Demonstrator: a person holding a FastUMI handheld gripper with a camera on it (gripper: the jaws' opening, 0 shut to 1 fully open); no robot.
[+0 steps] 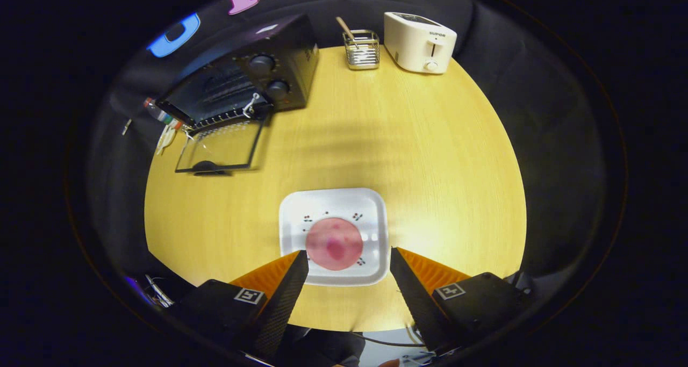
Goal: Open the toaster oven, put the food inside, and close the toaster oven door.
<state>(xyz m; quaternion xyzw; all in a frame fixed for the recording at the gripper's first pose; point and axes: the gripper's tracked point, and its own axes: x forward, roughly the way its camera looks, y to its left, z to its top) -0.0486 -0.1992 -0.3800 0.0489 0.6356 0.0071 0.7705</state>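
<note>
Pink food [334,243] on white plate [333,235] near table [430,157] front edge, between spread gripper [348,259] fingers, untouched; oven [242,77] at far left edge, door [223,146] dropped open; toaster [419,42] far edge

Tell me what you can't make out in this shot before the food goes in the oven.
- Toaster oven interior: too dark in the gripper view, beyond its lowered door.
- Pink food on the white plate: blurred, type unclear.
- Plate's near edge: covered by the open tool fingers.
- Holder contents: too small.
</note>
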